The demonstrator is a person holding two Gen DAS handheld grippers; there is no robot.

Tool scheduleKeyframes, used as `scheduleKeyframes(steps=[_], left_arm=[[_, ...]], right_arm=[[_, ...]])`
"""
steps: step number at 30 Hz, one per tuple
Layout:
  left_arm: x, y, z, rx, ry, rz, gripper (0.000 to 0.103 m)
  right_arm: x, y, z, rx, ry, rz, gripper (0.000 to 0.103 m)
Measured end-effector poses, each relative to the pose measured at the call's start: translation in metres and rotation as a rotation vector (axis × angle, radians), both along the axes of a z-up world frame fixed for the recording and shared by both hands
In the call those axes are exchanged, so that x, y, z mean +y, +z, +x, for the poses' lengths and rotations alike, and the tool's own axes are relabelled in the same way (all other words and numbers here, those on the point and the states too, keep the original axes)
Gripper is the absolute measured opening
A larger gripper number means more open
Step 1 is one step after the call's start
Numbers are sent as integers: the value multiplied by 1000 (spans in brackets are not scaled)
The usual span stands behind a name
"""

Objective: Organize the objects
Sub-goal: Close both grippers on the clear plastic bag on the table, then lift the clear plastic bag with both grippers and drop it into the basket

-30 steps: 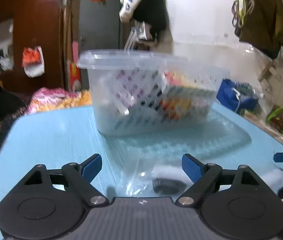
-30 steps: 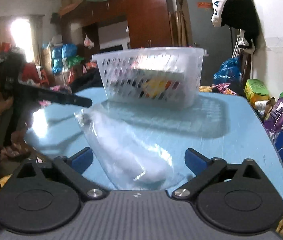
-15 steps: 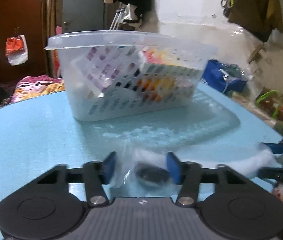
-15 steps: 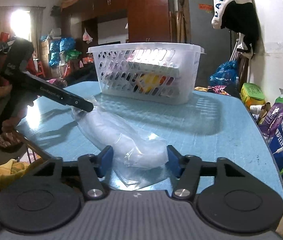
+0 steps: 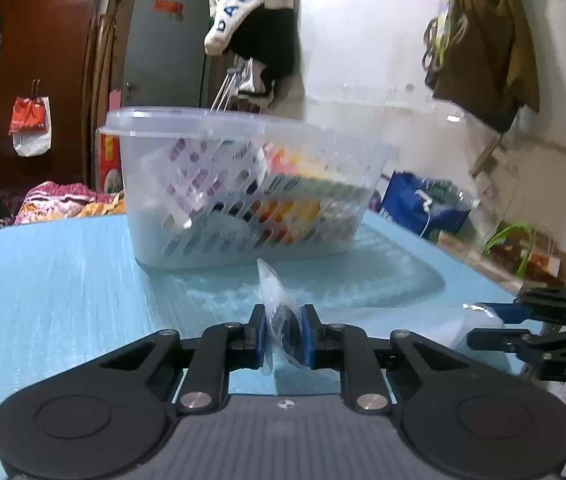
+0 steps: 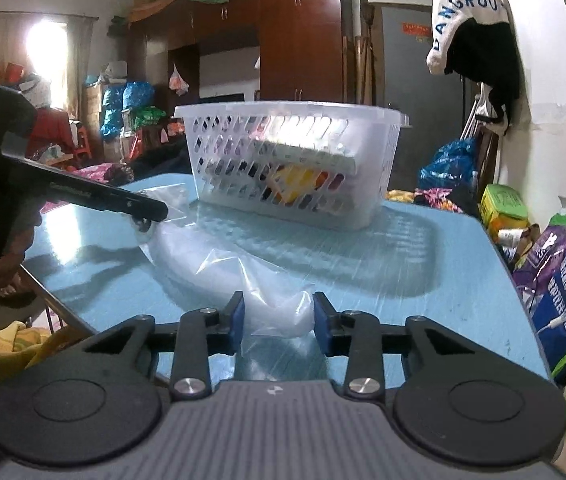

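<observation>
**Bag gripped at both ends, not yet in the basket**

I read the left gripper (image 5: 282,334) as clenched on one end of the clear plastic bag (image 6: 227,268): the blue pads press the film and a dark, round item inside it, with a crumpled peak of plastic standing up between them. The right gripper (image 6: 279,320) brackets the other end of the bag, where something white fills it. Its pads sit against the film on both sides, so I judge it to be grasping, though more loosely than the left.

The white basket (image 6: 295,168) stands on the blue table (image 6: 443,280), beyond the bag from both cameras. It already holds several colourful flat packs leaning against one wall, so I take part of the sorting as done.

The bag lies in front of the basket, apart from it. From the left wrist view, the held end looks slightly raised; I cannot tell whether the rest is off the surface.

Left, as I judge it: lift the bag with both grippers, carry it over the basket rim, release. I see no other loose items near the basket.
</observation>
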State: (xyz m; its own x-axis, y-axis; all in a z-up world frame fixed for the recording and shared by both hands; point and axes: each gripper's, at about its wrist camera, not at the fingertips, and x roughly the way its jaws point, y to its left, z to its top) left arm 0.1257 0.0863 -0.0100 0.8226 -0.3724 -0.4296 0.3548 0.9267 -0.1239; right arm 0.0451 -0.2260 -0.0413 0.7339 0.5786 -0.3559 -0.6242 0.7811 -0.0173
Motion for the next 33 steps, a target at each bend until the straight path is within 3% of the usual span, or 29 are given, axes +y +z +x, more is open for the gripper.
scheduleKeyframes(steps=[10,18,26,33], left_arm=[[9,26,-10,-88,17,-58,21],[11,88,-5,-199,45,-46,21],[5,148,40,-238,110,-25,21],[10,162,98,-203,156,-25,21]], right_arm=[[5,35,2,-109,0,6,37],[12,94,26,-192,19,19,38],[32,139,68,-242,-2,0,38],[45,148,116,-227,-11,-8,38]])
